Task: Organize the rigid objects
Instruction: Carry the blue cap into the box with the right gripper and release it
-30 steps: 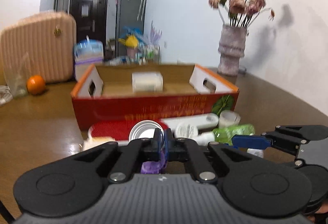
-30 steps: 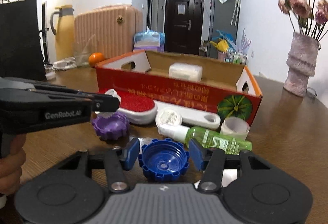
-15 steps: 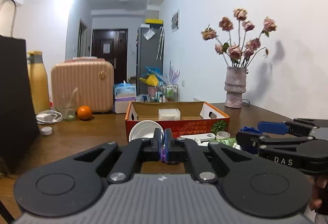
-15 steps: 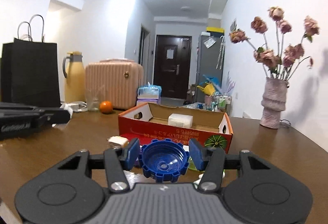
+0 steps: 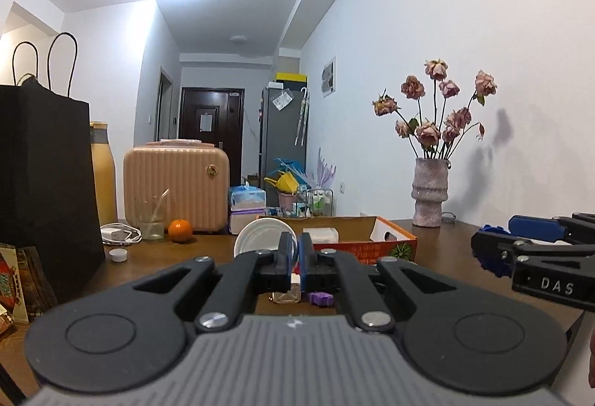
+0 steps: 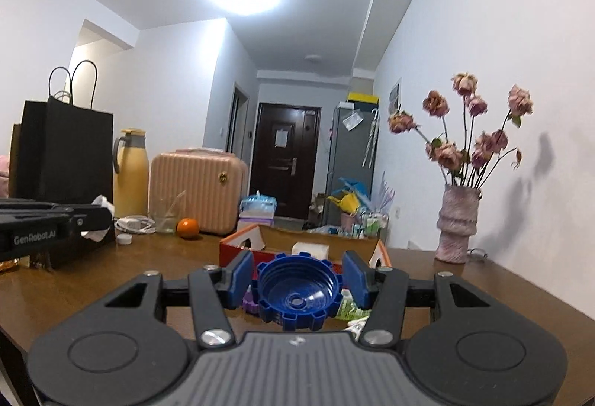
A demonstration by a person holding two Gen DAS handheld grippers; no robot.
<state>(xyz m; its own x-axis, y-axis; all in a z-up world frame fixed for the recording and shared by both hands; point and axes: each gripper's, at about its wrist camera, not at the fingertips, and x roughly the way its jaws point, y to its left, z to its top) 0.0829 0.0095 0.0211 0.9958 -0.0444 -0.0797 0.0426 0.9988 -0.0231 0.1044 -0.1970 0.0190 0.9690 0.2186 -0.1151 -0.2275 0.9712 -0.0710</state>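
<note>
Both hand-held grippers had risen higher above the bench (image 6: 502,290) and red box (image 6: 238,250). The right hand-held gripper (image 6: 295,282) clamped the blue cap (image 6: 296,296); the left hand-held gripper (image 5: 295,259) pinched the white lid (image 5: 258,238).

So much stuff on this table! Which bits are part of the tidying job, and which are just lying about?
Part of the job: white lid in the left claw; blue cap in the right claw; purple cap; red box.
Just lying about: orange; flower vase; pink suitcase; black bag; yellow flask.
</note>
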